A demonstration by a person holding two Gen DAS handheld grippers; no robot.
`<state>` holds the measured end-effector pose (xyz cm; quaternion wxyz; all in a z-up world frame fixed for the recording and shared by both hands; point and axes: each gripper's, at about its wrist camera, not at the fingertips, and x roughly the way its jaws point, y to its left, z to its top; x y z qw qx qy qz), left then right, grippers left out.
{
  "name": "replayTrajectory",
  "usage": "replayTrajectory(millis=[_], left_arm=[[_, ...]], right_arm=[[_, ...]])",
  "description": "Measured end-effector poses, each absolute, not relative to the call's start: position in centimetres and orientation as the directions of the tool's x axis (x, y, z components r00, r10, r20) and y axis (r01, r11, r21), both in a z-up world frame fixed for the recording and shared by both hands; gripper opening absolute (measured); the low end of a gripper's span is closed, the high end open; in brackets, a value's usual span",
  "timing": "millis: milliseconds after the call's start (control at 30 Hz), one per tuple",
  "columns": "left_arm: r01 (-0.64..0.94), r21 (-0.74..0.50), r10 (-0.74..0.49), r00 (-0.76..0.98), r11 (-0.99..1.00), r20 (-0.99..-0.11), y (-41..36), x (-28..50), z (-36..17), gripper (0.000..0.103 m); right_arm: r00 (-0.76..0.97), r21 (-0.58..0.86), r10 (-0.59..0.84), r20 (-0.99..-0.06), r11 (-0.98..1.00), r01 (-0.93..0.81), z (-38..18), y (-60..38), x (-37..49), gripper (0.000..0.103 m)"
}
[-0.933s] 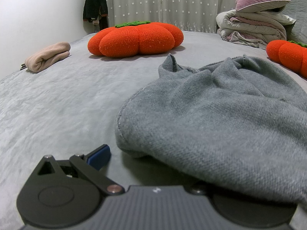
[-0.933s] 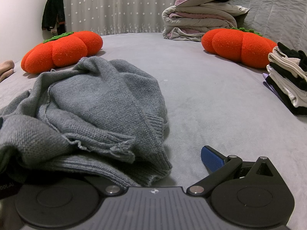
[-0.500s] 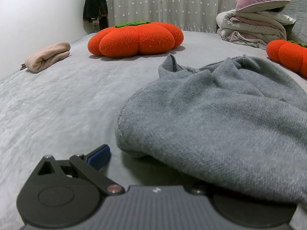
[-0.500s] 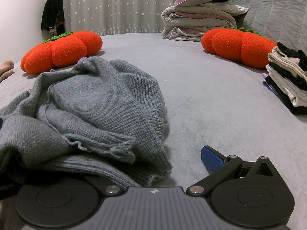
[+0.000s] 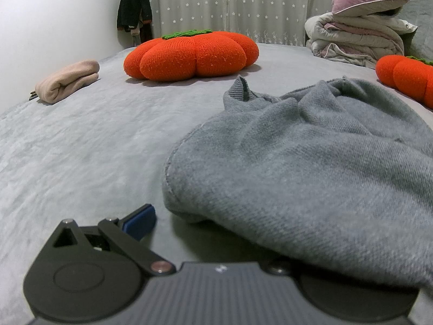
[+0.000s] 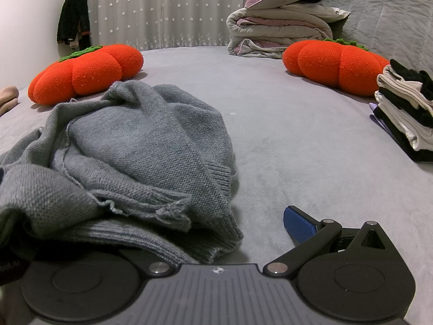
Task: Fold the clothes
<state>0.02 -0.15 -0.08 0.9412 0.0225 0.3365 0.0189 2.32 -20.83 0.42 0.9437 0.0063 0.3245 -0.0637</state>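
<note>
1. Left gripper [image 5: 216,233]: only one blue-padded finger [image 5: 139,220] is seen, spread well out to the left; the opposite finger is covered by the grey sweater [image 5: 311,162], so the jaws are spread wide with knit draped over one side. Whether any fabric is pinched cannot be told.
2. Right gripper [image 6: 216,233]: one blue-padded finger [image 6: 299,226] is seen, spread well out to the right; the other finger is buried under the sweater's ribbed hem [image 6: 173,243]. The jaws are likewise wide apart, and a pinch on the cloth cannot be confirmed.
3. Grey sweater [image 6: 140,149]: it lies crumpled on the bed [image 6: 284,135], directly ahead of and over the inner side of both sets of jaws, with a ribbed cuff [image 5: 239,92] raised at its far edge.
4. Bed [image 5: 81,149]: a grey plush cover is spread beneath both jaws and everything listed here.
5. Orange pumpkin cushion [image 5: 192,54]: it is placed beyond the sweater, ahead and left of the left jaws. A second pumpkin cushion [image 6: 335,65] is placed ahead and right of the right jaws.
6. Rolled beige garment [image 5: 67,80]: it is seen far left of the left jaws.
7. Stack of folded clothes [image 6: 406,113]: it stands far right of the right jaws.
8. Folded bedding topped by a mauve pillow [image 6: 281,21]: it is piled at the far end, before the curtain [image 6: 151,10].
</note>
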Motion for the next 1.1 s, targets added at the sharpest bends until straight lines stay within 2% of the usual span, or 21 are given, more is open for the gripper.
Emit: replayTrajectory(millis=[1100], left_arm=[[-0.025,0.106,0.086,0.774,0.994,-0.627,-0.96,0.06,-0.09,0.103]], right_arm=[[0.779,-0.015,-0.101,-0.619,0.993,0.117,0.45,-20.94,2.91,0.103]])
